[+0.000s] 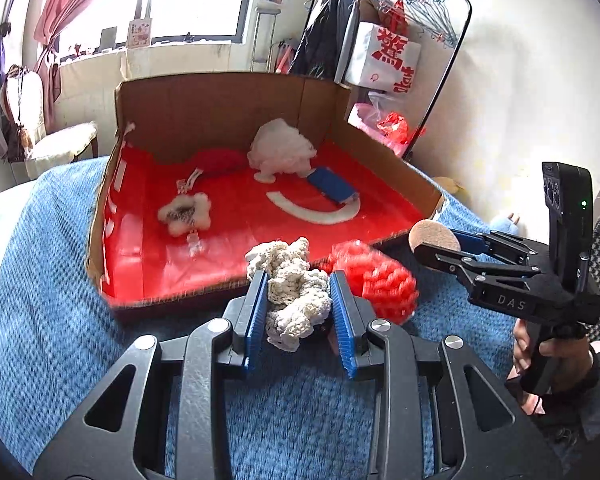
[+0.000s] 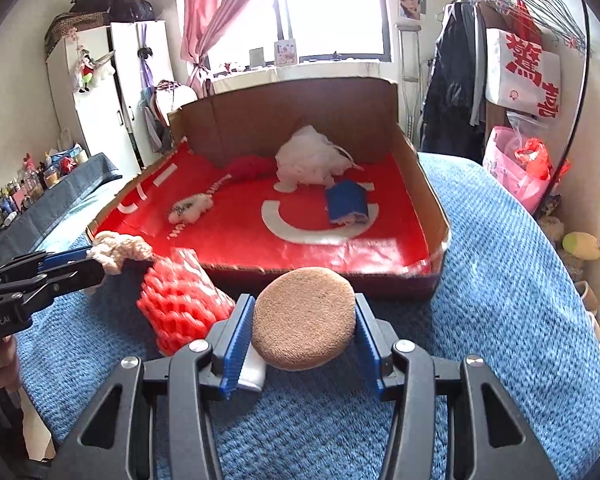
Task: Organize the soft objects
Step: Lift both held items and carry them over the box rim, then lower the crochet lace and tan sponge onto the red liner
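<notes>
My left gripper (image 1: pixel 300 316) is shut on a cream knitted bundle (image 1: pixel 290 292), held above the blue blanket (image 1: pixel 52 280) just in front of the cardboard box (image 1: pixel 228 108). My right gripper (image 2: pixel 302 332) is shut on a round brown sponge (image 2: pixel 304 318), also in front of the box (image 2: pixel 300 108). A red foam net sleeve (image 1: pixel 374 284) (image 2: pixel 180 300) lies on the blanket between the two grippers. Inside the red-lined box lie a white mesh pouf (image 2: pixel 310 158), a blue pad (image 2: pixel 346 202), a red soft piece (image 2: pixel 250 168) and a white fuzzy toy (image 2: pixel 190 208).
The box walls rise high at the back and on the right. A clothes rack (image 1: pixel 384 36) with a white bag and hangers stands behind on the right. A white cupboard (image 2: pixel 108 92) and a cluttered shelf sit at the left. A person's hand (image 1: pixel 540 352) grips the right tool.
</notes>
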### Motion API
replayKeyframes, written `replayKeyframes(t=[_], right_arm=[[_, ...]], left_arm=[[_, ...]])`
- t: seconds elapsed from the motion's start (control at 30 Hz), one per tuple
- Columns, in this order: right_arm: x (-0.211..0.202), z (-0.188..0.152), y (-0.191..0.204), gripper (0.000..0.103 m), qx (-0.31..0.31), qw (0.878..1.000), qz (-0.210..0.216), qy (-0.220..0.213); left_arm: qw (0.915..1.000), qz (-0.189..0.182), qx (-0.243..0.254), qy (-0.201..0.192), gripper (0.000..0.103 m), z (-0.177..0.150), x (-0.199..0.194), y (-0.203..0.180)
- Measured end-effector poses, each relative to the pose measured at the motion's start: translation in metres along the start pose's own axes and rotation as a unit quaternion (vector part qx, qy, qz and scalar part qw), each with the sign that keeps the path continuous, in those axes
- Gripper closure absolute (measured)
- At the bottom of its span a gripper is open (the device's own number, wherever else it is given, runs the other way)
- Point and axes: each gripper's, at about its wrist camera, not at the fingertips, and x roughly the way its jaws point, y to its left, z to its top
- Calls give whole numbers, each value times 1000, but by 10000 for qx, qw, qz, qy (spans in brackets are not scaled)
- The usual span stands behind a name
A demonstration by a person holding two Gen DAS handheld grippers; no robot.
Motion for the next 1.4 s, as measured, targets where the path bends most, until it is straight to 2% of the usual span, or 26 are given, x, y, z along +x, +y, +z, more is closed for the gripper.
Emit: replayKeyframes(t=[0.1,0.23,0.4,0.57,0.9,1.13,1.4], right_arm=[[5,18,3,52,-98,9999,96,-39],[26,54,7,51,-283,9991,315,51],[68,93,11,51,-478,9957,632,479],[110,115,10,51,-527,9905,816,971],[167,125,8,51,-604,9792,877,1726],[179,125,3,51,-561,9749,895,1959],[187,124,1,51,-544,9714,959,2102]], left_arm=[[9999,-61,91,-105,73,16,2,-2],[9996,-157,211,-55,73,42,21,0],[9989,-157,358,262,73,79,60,10],[9972,-42,478,570,73,104,92,20],[9922,85,621,1074,73,119,135,38],[9889,68,557,1373,73,117,155,44],[9878,25,471,1487,73,115,164,50]])
